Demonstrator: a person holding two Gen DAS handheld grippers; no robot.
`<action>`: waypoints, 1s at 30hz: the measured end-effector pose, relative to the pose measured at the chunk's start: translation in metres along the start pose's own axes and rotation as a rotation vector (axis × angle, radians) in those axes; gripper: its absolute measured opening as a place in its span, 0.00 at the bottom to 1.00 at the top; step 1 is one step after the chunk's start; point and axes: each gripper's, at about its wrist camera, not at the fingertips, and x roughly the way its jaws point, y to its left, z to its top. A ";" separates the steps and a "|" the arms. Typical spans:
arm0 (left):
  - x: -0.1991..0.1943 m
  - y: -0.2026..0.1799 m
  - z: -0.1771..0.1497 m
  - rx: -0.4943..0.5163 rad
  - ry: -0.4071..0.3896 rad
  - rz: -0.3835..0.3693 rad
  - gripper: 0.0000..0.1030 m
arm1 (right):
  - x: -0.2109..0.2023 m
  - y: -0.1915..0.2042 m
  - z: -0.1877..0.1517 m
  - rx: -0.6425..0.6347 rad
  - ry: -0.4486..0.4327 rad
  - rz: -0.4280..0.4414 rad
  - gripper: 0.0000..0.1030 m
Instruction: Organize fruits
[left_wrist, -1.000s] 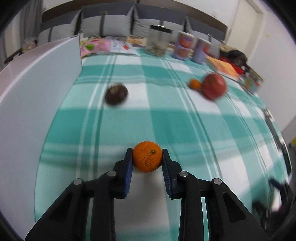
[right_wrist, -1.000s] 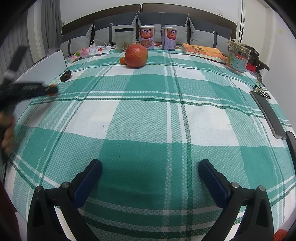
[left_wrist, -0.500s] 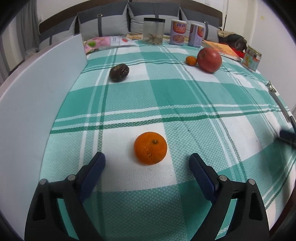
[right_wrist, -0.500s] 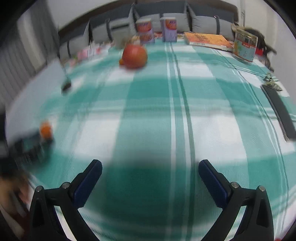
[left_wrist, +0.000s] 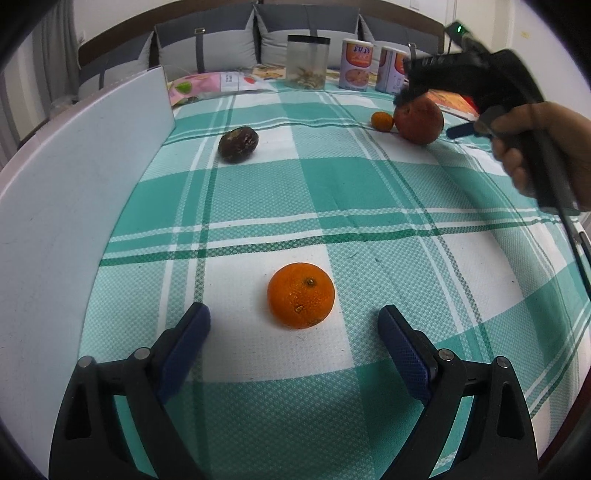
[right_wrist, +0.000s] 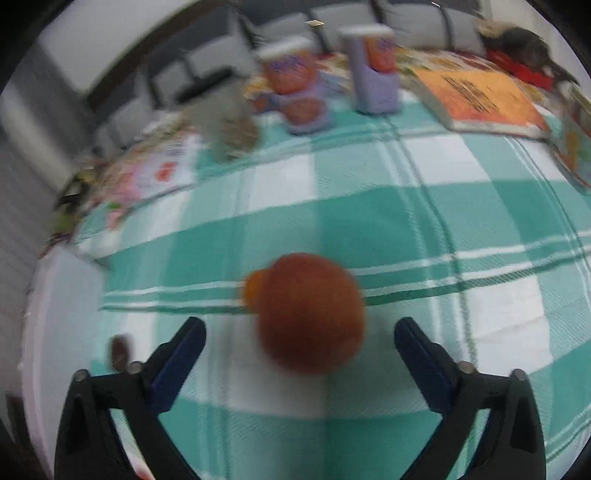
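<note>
Lying between the open right hand-held gripper (right_wrist: 299, 328) fingers, seemingly untouched: red fruit (right_wrist: 310, 314).

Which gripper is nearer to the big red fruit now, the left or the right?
Right. The right gripper is open with the big red fruit just ahead between its fingers. The left gripper is far across the cloth, open beside the orange.

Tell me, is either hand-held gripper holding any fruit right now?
Nothing is held. The left hand-held gripper is open, the orange lying loose ahead of it; the right is open around the red fruit.
</note>
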 end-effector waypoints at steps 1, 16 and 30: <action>0.000 0.000 0.000 0.000 0.000 0.000 0.91 | 0.005 -0.007 0.000 0.025 0.008 -0.001 0.65; 0.000 0.000 0.001 -0.003 0.001 -0.005 0.91 | -0.040 -0.104 -0.127 0.454 0.202 0.542 0.56; -0.020 0.020 -0.012 -0.086 0.023 -0.129 0.93 | -0.105 -0.128 -0.153 0.334 -0.019 0.316 0.82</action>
